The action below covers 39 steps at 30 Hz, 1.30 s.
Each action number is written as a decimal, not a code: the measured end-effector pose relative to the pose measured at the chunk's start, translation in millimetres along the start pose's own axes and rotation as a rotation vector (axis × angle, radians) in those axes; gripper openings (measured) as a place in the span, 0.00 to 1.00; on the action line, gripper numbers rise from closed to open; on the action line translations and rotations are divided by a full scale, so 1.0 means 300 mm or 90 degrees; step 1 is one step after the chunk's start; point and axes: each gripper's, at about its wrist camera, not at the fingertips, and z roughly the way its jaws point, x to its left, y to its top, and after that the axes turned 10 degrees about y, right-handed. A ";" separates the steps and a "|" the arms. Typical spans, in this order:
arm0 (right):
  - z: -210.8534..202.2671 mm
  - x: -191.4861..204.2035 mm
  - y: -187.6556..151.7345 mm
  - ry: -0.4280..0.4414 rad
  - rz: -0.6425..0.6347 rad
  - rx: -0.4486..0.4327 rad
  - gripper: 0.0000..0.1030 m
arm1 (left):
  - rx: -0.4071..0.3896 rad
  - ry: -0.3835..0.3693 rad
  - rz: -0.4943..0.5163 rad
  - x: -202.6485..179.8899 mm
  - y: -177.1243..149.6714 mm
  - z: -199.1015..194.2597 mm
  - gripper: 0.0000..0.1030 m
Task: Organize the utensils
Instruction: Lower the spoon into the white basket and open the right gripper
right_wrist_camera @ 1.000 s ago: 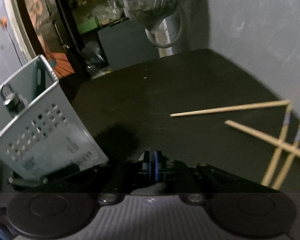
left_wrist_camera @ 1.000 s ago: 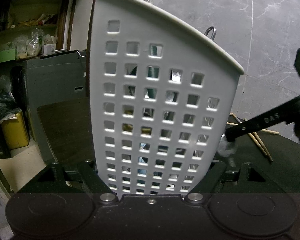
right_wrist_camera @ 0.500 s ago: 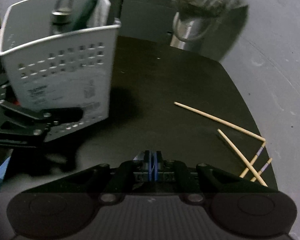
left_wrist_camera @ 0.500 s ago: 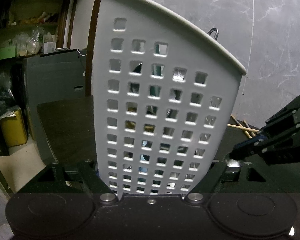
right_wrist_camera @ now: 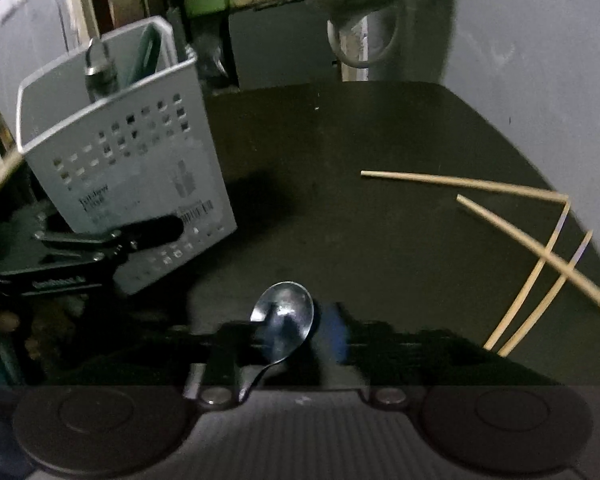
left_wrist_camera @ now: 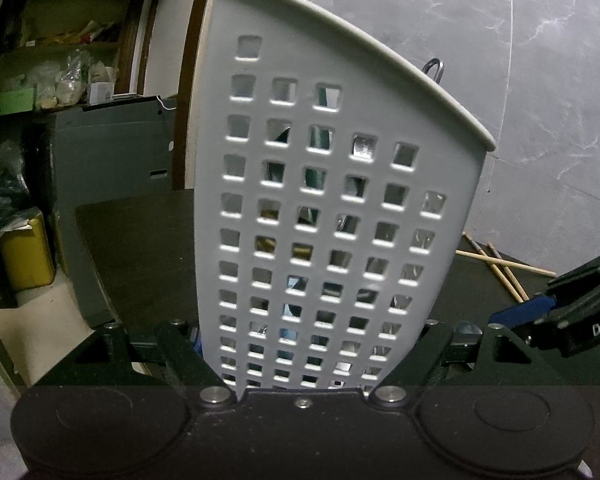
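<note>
Utensil basket clamped, spoon between freed jaws.
Left wrist: the left gripper jaws clench the tilted white basket's base; chopsticks lie right of it. Right wrist: the right gripper jaws have just been opening, spoon loose between them, right of the basket; 4 chopsticks farther right on the dark surface.

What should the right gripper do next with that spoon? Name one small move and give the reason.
Probably close on the spoon: the right gripper has just been opening, the bowl lies between its fingers, ungripped, while the left gripper holds the basket.
</note>
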 end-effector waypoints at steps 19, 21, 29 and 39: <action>0.050 0.110 -0.045 -0.014 -0.210 0.005 0.32 | 0.001 0.004 0.000 -0.012 0.005 -0.006 0.78; 0.052 0.179 -0.065 -0.074 -0.277 -0.001 0.18 | 0.001 0.003 -0.001 -0.009 0.005 -0.007 0.78; 0.078 0.325 -0.121 -0.180 -0.401 0.015 0.10 | 0.001 -0.002 -0.008 0.004 0.002 -0.003 0.78; 0.167 0.430 -0.167 -0.234 -0.461 0.044 0.05 | 0.001 -0.002 -0.008 0.008 0.004 0.002 0.78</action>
